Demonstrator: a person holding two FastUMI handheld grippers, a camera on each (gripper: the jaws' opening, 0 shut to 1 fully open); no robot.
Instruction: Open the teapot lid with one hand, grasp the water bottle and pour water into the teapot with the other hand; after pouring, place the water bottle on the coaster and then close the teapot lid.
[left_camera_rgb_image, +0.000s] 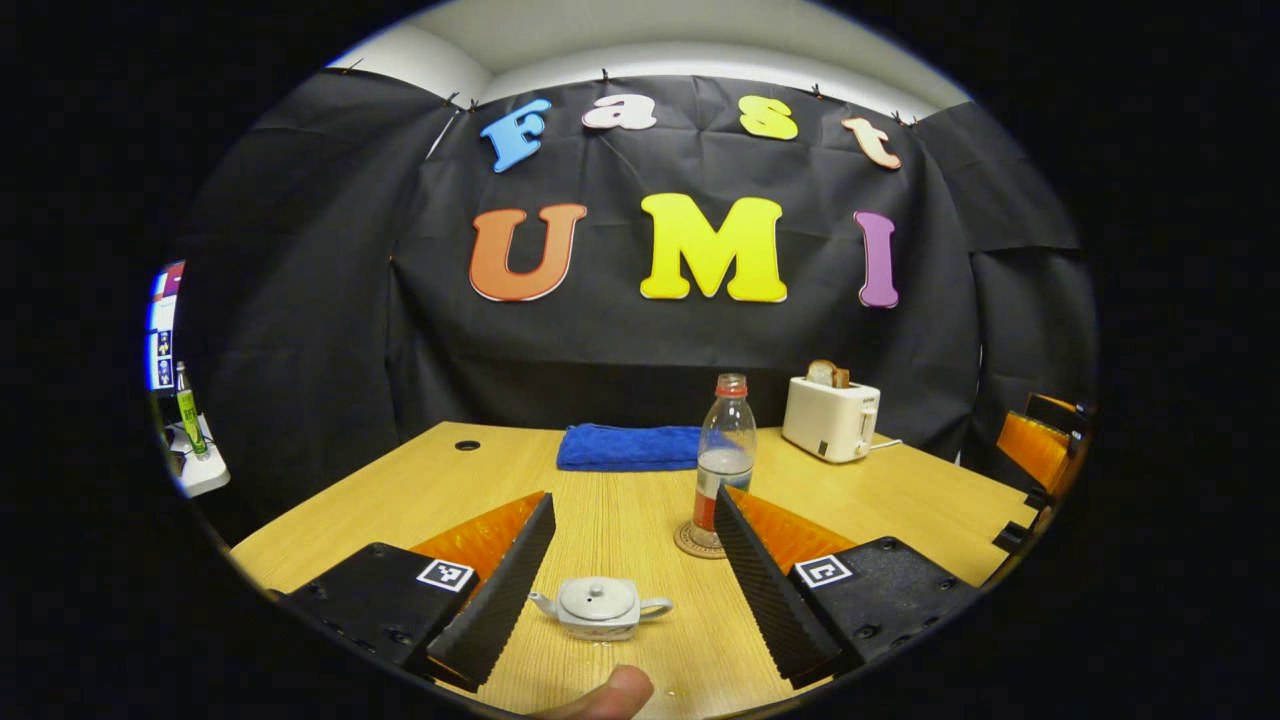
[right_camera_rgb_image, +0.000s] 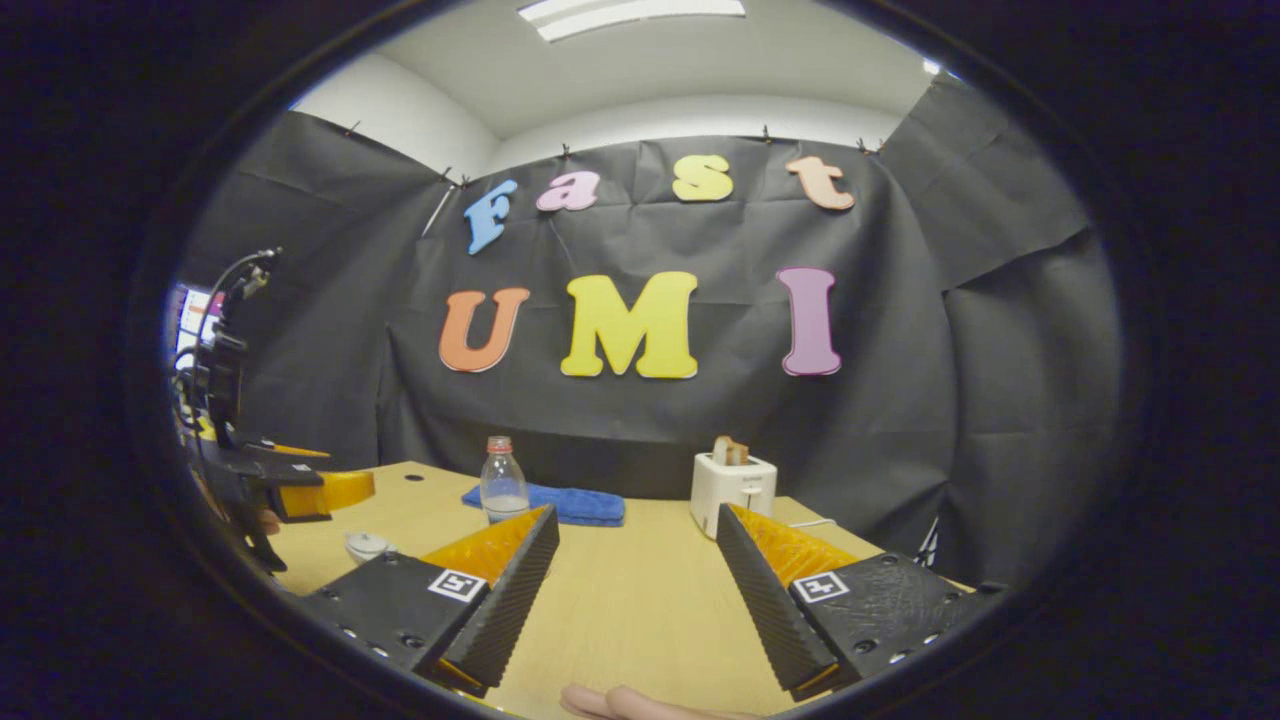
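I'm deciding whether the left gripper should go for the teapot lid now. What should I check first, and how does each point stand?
1. Teapot upright, lid seated: ok.
2. Left gripper open, teapot between its fingers' line: ok.
3. Water bottle upright on the coaster: ok.
4. Bottle cap off for pouring: not ok, it looks capped.
5. Right gripper open and holding nothing: ok.
6. Water level in teapot: cannot tell.

Tongs (right_camera_rgb_image: 635, 560) agape — bottle (right_camera_rgb_image: 504, 485) beyond

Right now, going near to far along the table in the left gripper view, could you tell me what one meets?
teapot → coaster bearing the water bottle → blue towel → toaster
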